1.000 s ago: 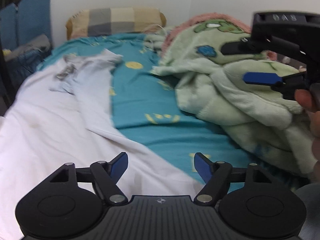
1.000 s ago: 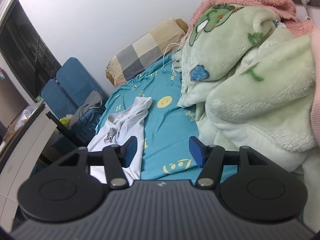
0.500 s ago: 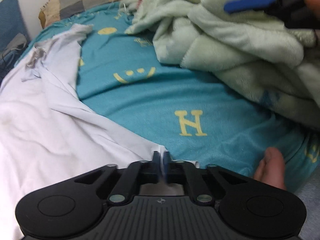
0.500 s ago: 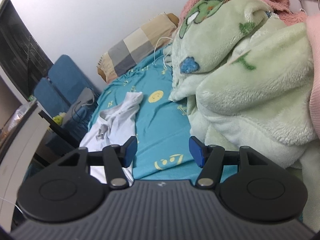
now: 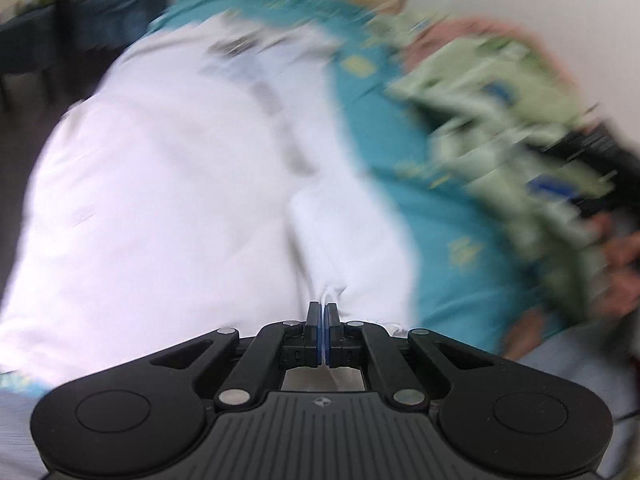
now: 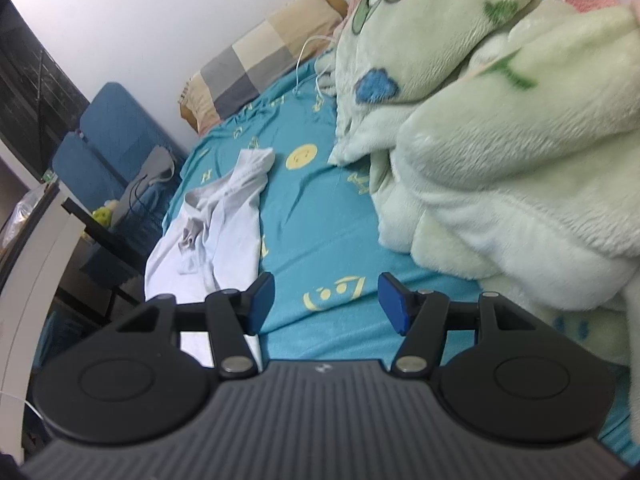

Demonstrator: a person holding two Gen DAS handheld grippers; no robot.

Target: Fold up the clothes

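Left claw (image 5: 322, 320): pressed together, pinching a fold of the white garment between its two blue-padded tips at the near edge of the cloth.
White garment (image 5: 168, 184): a large pale piece of clothing spread over the left side of the bed, running away from the left claw toward the pillow; the left wrist view is heavily blurred, so details of its shape are hard to tell. In the right wrist view its far part (image 6: 224, 216) lies rumpled along the bed's left edge, with a sleeve reaching toward a yellow smiley face on the sheet.
Right claw (image 6: 326, 300): spread wide, holding nothing, hanging above the sheet, just right of the garment.
Bed sheet (image 6: 320, 216): teal with yellow letters and smiley faces, bare between the garment and the blanket.
Blanket (image 6: 500, 152): thick, fluffy, pale green with cartoon patches, heaped on the right side of the bed, apart from the garment.
Pillow (image 6: 260, 56): checked in beige and grey, at the head of the bed against the white wall.
Chair (image 6: 100, 148): blue, standing beside the bed on the left.
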